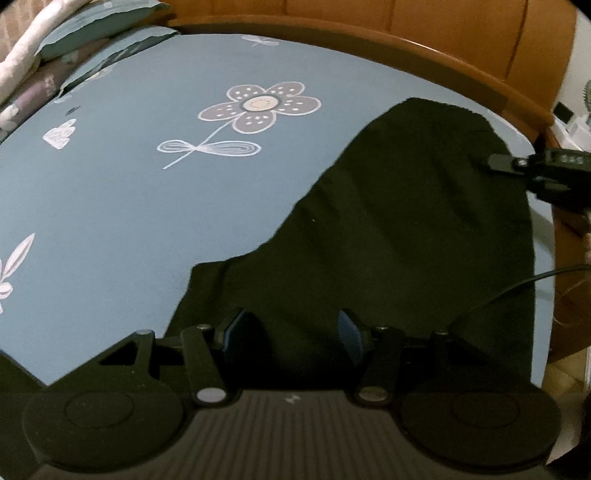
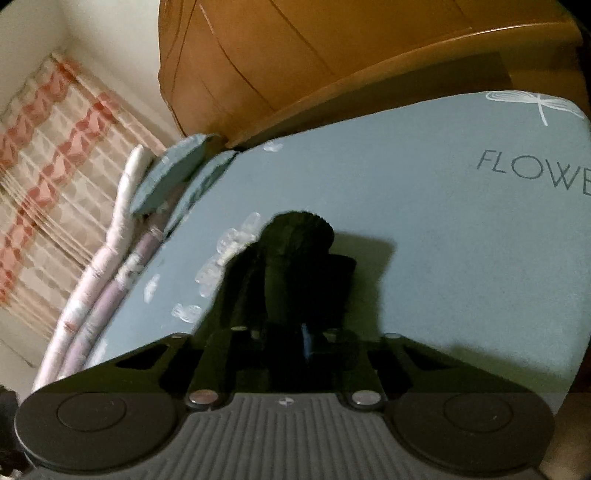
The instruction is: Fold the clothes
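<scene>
A black garment (image 1: 406, 221) lies spread on the blue flowered bed sheet (image 1: 147, 203), reaching from the near edge up toward the right. My left gripper (image 1: 295, 328) hovers over its near part, open, with its blue pads (image 1: 240, 328) well apart and only flat cloth showing between them. My right gripper (image 1: 496, 162) comes in from the right and pinches the garment's far right edge. In the right wrist view that gripper (image 2: 295, 332) is shut, and a bunched fold of the black garment (image 2: 295, 240) rises from between its fingers, casting a shadow on the sheet.
A wooden headboard (image 1: 369, 22) curves round the far side of the bed. Blue pillows (image 1: 92, 26) and rolled pale bedding (image 2: 110, 266) lie along the left edge, with a curtain (image 2: 44, 166) beyond. A black cable (image 1: 517, 288) crosses the right side.
</scene>
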`<state>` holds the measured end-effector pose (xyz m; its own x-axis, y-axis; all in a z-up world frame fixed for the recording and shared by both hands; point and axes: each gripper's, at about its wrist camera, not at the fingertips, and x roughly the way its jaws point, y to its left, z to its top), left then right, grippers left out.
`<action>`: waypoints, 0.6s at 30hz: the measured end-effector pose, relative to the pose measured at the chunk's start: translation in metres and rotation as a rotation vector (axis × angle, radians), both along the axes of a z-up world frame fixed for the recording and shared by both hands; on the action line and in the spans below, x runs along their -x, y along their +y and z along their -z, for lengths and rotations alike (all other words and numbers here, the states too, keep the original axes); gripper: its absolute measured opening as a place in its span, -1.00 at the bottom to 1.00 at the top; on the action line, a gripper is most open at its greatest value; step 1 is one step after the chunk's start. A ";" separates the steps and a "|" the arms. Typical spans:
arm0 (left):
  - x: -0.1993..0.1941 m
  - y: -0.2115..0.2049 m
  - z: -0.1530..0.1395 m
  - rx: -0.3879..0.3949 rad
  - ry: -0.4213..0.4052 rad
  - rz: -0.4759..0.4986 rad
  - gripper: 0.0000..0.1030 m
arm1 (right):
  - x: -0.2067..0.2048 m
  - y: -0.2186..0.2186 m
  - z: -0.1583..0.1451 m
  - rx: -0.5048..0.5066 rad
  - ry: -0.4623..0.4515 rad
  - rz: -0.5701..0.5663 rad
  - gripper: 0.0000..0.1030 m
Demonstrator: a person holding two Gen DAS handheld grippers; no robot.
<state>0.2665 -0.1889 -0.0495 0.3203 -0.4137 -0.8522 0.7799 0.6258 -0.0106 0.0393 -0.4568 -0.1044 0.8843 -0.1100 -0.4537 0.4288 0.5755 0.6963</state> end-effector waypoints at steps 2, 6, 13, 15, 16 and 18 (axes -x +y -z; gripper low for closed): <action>-0.001 -0.002 -0.003 -0.006 -0.004 -0.010 0.09 | 0.002 0.002 -0.008 -0.021 -0.035 -0.022 -0.88; 0.000 -0.009 -0.003 -0.024 -0.007 -0.008 0.11 | -0.001 0.008 -0.005 -0.018 -0.005 -0.068 -0.87; 0.000 -0.021 0.002 -0.051 -0.004 -0.002 0.11 | 0.006 -0.005 0.017 -0.057 0.034 -0.068 -0.61; -0.001 -0.022 0.002 -0.050 -0.003 -0.011 0.11 | 0.011 -0.005 0.005 -0.008 0.023 -0.060 -0.15; -0.001 -0.022 0.001 -0.049 -0.003 -0.013 0.11 | 0.012 -0.008 0.000 0.019 0.032 -0.053 0.15; 0.000 -0.021 -0.001 -0.045 -0.006 -0.015 0.11 | 0.013 -0.013 -0.010 0.072 0.049 -0.038 0.16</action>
<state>0.2660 -0.2103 -0.0483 0.3313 -0.3703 -0.8678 0.7705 0.6371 0.0223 0.0264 -0.4698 -0.0941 0.8654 -0.1107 -0.4887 0.4382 0.6400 0.6312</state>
